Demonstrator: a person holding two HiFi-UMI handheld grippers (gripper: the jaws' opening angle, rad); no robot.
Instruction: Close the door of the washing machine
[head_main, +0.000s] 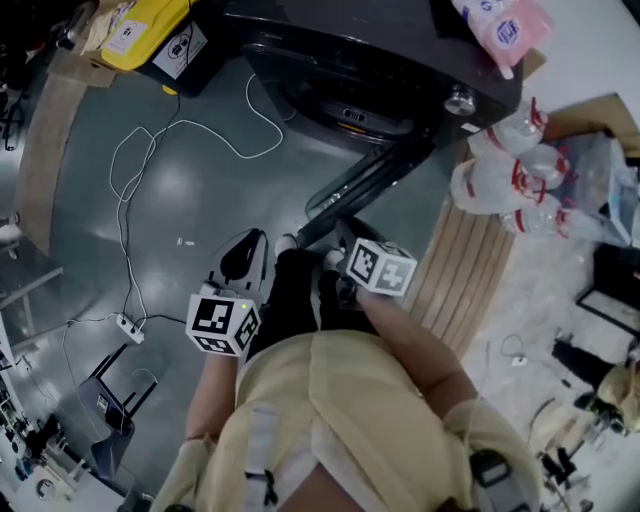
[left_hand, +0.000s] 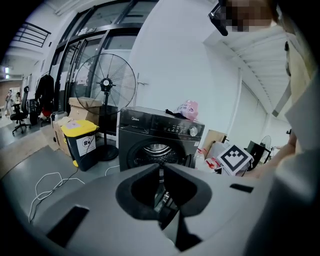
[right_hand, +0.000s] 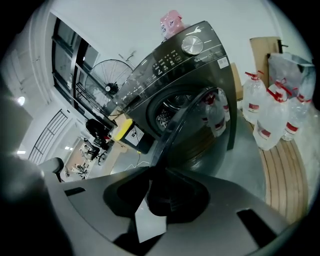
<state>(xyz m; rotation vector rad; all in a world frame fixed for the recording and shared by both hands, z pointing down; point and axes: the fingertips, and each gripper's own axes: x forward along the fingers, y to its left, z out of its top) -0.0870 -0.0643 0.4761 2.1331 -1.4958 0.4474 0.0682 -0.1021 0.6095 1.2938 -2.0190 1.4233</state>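
the washing machine (head_main: 380, 70) is a dark, glossy box with a round drum opening. its curved, dark-tinted door (head_main: 372, 178) stands swung open toward the person. both forearms (head_main: 415, 335) reach forward and down. the right gripper (right_hand: 150, 172) clamps the door's free edge. the left gripper (left_hand: 160, 169), jaw tips together, holds nothing.
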